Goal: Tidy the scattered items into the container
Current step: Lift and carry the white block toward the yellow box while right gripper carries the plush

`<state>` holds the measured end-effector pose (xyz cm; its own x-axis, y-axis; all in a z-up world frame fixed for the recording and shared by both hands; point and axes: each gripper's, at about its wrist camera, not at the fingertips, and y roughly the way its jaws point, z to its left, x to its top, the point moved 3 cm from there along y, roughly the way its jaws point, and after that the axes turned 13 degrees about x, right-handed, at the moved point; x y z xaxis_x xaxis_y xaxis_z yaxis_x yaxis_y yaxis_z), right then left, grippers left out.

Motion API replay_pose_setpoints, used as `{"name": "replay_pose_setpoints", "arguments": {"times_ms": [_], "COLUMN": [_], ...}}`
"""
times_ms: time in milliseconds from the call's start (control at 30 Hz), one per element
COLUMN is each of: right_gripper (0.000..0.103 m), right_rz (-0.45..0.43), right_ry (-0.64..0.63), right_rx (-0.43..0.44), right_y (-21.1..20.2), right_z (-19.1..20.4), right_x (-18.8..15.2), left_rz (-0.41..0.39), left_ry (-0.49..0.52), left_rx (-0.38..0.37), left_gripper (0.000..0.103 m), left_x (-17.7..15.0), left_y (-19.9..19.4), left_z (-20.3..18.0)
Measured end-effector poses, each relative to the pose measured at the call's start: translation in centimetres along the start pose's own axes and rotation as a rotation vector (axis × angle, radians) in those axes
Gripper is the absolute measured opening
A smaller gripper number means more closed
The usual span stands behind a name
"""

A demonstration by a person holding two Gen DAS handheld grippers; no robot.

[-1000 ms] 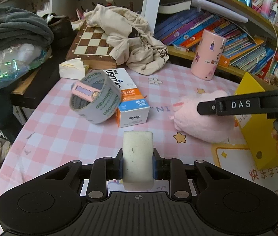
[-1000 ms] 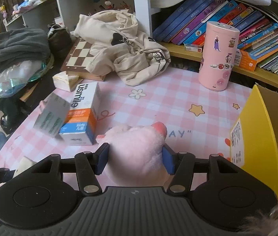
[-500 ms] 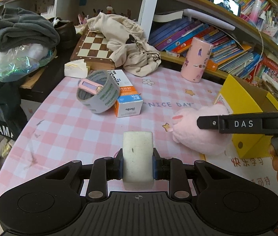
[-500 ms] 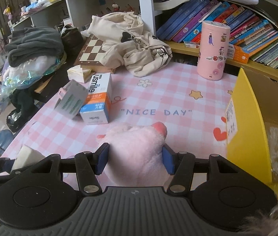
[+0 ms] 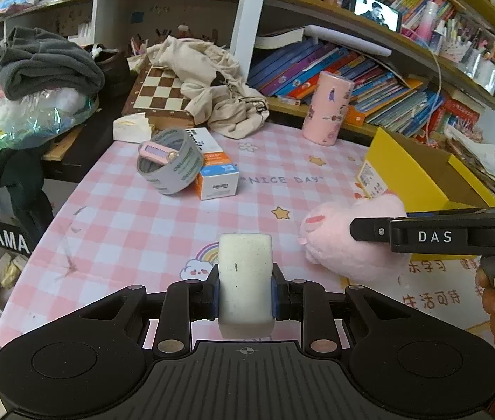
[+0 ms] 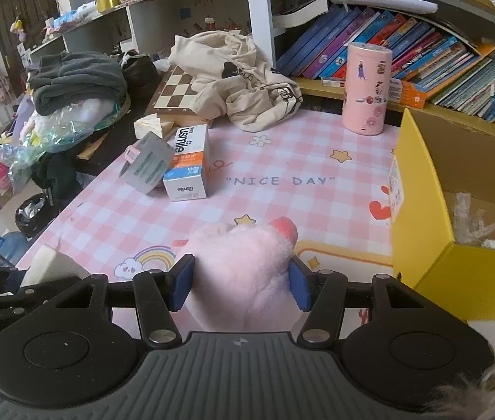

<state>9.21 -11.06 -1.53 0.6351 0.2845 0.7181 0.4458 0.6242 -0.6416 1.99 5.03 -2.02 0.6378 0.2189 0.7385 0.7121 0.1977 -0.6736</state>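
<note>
Two leftovers: tape roll (image 5: pixel 169 161) leaning on toothpaste box (image 5: pixel 214 171).

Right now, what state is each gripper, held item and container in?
Left gripper: shut on white sponge block.
Right gripper: shut on pink plush toy.
Yellow cardboard box: open.
Grey tape roll: tilted against orange-and-white carton.

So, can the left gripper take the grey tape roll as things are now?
Probably not: the left gripper is shut on the white block, so its jaws are occupied. The path over the table to the tape roll looks free.
</note>
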Motion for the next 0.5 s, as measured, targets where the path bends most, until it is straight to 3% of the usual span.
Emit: {"name": "replay_pose_setpoints", "arguments": {"times_ms": [500], "right_gripper": [0.054], "right_rz": [-0.025], "right_ry": [0.018], "right_rx": [-0.029], "right_y": [-3.4], "right_z": [0.9], "right_x": [-2.5], "left_rz": [-0.033], "left_ry": [0.028], "left_rx": [-0.045], "left_gripper": [0.024], "left_x": [-1.1], "left_y": [-2.5], "left_z": [-0.5]}}
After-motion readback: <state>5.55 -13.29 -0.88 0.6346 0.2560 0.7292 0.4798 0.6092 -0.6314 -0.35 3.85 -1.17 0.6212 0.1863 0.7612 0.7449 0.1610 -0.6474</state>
